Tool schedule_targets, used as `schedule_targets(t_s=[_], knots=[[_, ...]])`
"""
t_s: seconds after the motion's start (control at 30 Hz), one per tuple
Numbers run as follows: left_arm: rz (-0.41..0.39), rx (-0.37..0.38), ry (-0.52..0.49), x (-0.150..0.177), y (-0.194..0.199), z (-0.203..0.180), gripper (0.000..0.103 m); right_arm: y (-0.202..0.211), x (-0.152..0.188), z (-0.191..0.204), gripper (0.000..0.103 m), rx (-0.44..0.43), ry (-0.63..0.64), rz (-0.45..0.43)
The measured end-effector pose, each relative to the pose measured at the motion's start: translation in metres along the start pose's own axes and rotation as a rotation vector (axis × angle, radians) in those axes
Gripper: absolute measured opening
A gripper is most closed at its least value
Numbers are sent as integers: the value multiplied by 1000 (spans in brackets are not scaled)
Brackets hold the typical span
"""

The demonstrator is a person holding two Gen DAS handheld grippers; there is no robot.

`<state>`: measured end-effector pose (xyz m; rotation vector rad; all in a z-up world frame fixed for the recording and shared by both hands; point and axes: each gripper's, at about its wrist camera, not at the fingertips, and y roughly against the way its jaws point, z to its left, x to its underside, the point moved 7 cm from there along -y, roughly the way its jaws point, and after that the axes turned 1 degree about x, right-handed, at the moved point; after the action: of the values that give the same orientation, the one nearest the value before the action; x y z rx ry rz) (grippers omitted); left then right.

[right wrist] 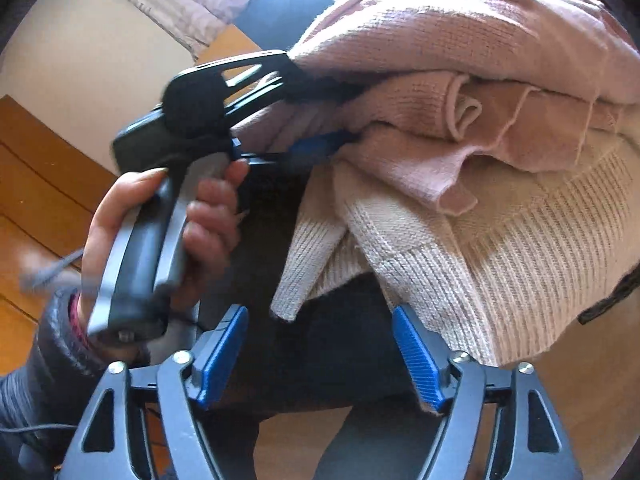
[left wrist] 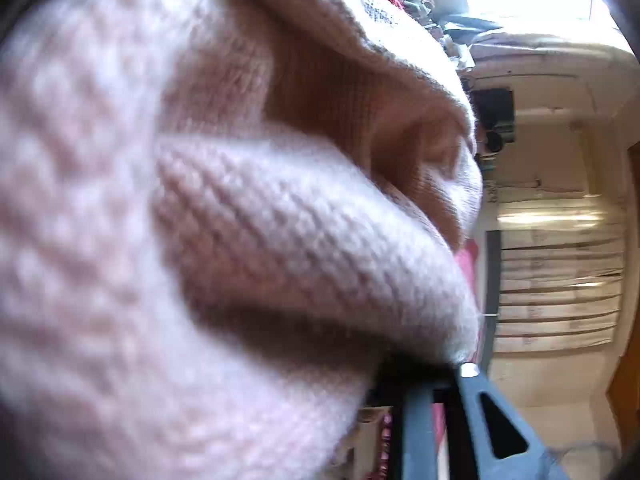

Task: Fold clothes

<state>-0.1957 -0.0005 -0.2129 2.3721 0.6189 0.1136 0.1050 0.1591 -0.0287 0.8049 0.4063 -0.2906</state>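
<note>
Left wrist view: pink knit sweater (left wrist: 200,220) fills frame, draped over left gripper (left wrist: 424,392); fingertips buried, grip unclear.

Right wrist view: right gripper (right wrist: 320,360) gapes wide, nothing between blue pads (right wrist: 220,356). Cream ribbed sweater (right wrist: 500,260) under pink one, just beyond. Hand (right wrist: 160,232) holds left gripper's handle, fingers thrust into pile.

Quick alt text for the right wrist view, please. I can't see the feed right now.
The right tongs stand open and empty below a stack of folded knitwear: a pink sweater over a cream ribbed sweater. At left, a hand holds the left tongs, their tips buried in the pink folds.
</note>
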Motion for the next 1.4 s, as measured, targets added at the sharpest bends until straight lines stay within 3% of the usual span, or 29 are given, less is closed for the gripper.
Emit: schedule_targets(t_s=[0.03,0.23,0.43,0.63,0.7,0.8,0.87,0.97,1.03,1.07,1.1,1.13,1.27,1.4], knots=[[-10,-17,-28,-1,2,-3,13,4,2,5,84,-7,5,-3],[-147,24,-189,7,62,-19,8,27,12,38,90,10,35,-2],[-301,70,-254,41,185,23,7,54,19,73,90,40,23,2],[-464,-23,-103,87,312,141,7,62,31,138,90,30,74,25],[-518,-64,-24,105,340,181,7,33,19,144,90,17,105,44],[-605,-137,91,130,382,238,3,-29,8,97,90,6,149,88],[-670,-197,165,145,412,273,0,-37,33,109,90,-3,172,122],[-769,-304,231,172,462,314,1,-97,22,153,90,-2,215,162],[-786,-307,224,180,478,323,11,-108,42,169,90,6,255,170],[-781,-320,206,179,478,321,21,-97,71,156,90,19,281,167],[-775,-334,187,178,477,318,23,-98,100,140,90,38,304,158],[-754,-354,137,174,470,309,27,-95,102,137,90,60,327,148],[-589,-415,-123,132,406,264,35,-134,84,123,94,184,452,84],[-445,-412,-286,99,347,227,38,-109,31,105,100,371,695,3]])
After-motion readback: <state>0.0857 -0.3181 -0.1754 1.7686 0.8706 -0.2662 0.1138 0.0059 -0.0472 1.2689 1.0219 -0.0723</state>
